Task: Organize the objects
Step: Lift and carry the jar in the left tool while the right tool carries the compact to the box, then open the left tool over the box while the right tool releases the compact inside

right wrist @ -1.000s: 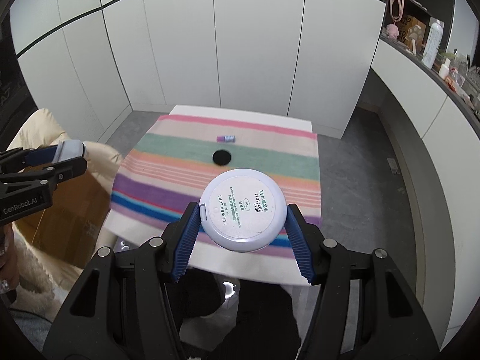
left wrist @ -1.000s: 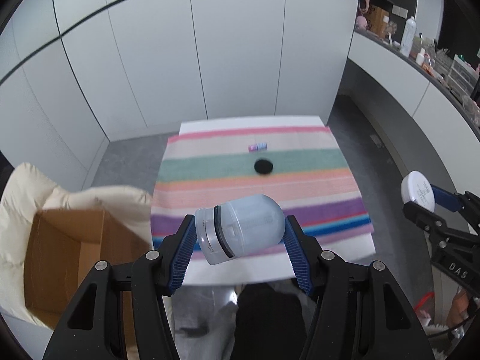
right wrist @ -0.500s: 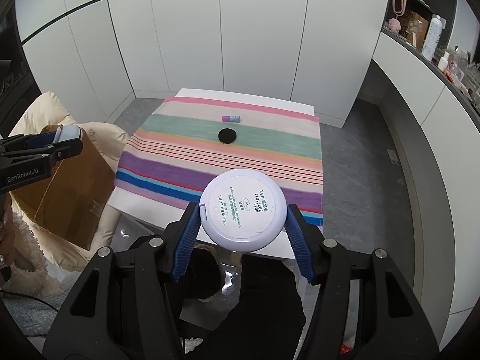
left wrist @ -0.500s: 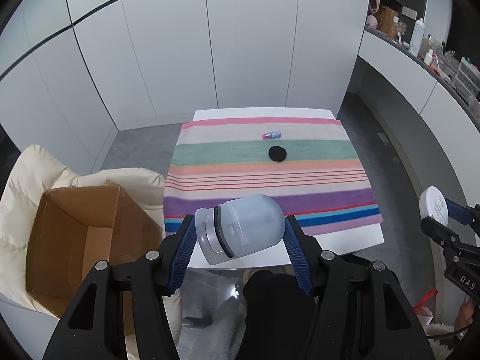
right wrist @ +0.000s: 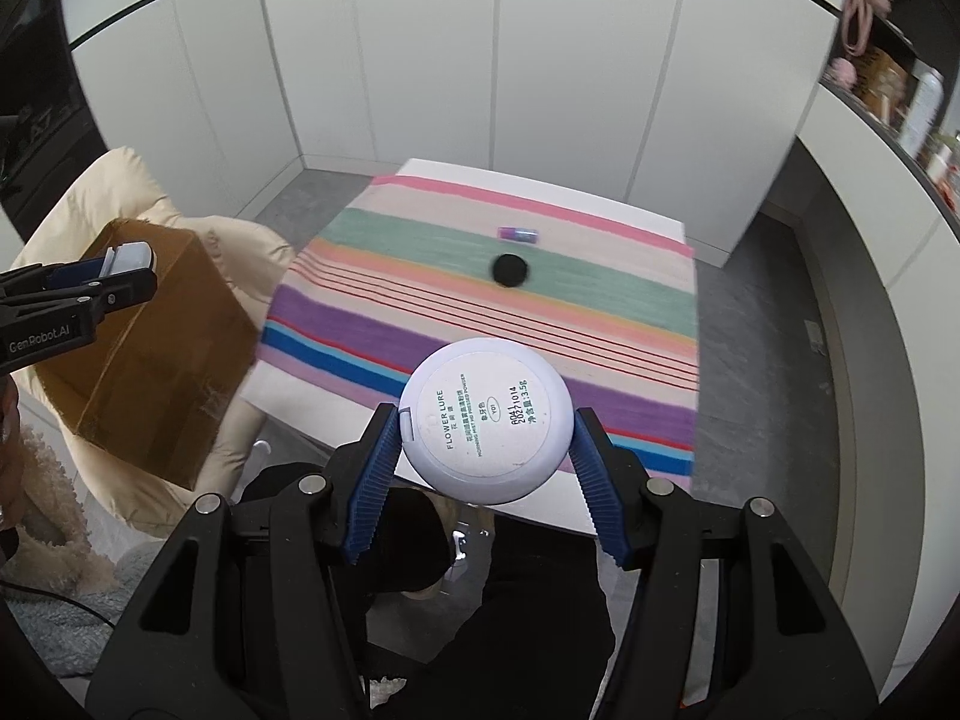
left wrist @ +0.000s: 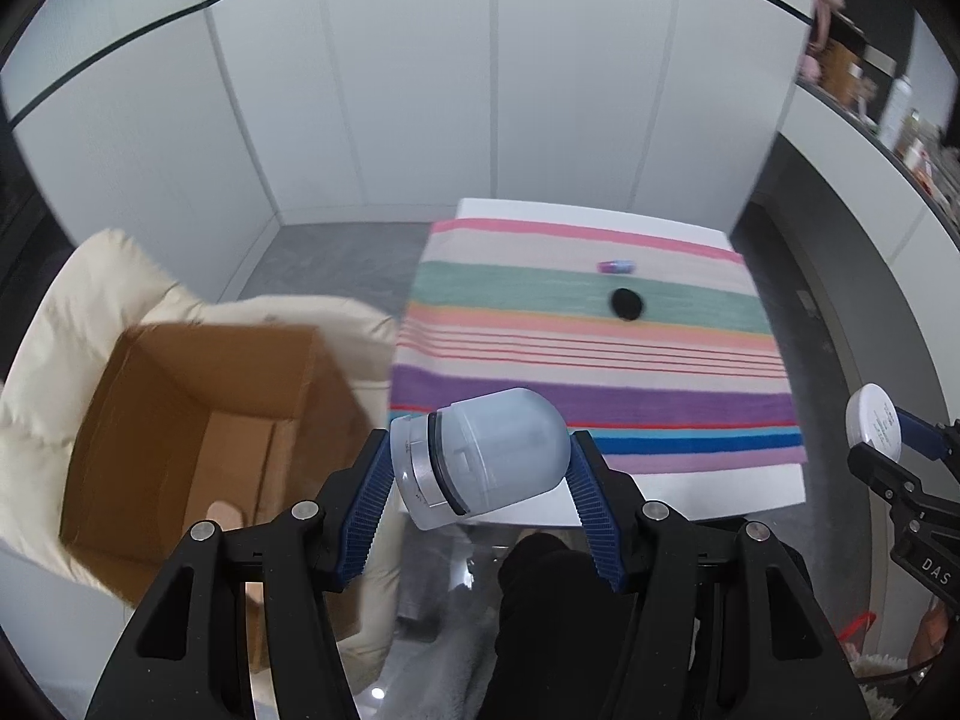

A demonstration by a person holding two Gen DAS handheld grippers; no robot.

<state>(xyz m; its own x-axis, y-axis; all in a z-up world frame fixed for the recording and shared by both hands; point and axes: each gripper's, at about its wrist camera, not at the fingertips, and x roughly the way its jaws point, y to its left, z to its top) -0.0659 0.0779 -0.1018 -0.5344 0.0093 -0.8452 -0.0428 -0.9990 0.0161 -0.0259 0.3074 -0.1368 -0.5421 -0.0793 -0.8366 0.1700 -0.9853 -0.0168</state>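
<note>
A: What has changed?
B: The pale blue jar (left wrist: 483,456), pinched in the left gripper (left wrist: 480,477), now hangs beside the open cardboard box (left wrist: 198,420) at eight o'clock; earlier the striped cloth (left wrist: 588,354) lay beneath it.
A: The right?
B: The right gripper (right wrist: 483,441) clamps the white compact (right wrist: 483,420). A black disc (right wrist: 510,270) and a small purple tube (right wrist: 519,233) lie at twelve, blurred.

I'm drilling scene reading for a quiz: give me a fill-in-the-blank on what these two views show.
1. The left gripper holds a frosted ___.
2. The right gripper holds a round white ___.
3. Beside the striped cloth stands an open cardboard ___.
4. The black disc lies on the ___ stripe.

Missing: bottle; compact; box; green
</note>
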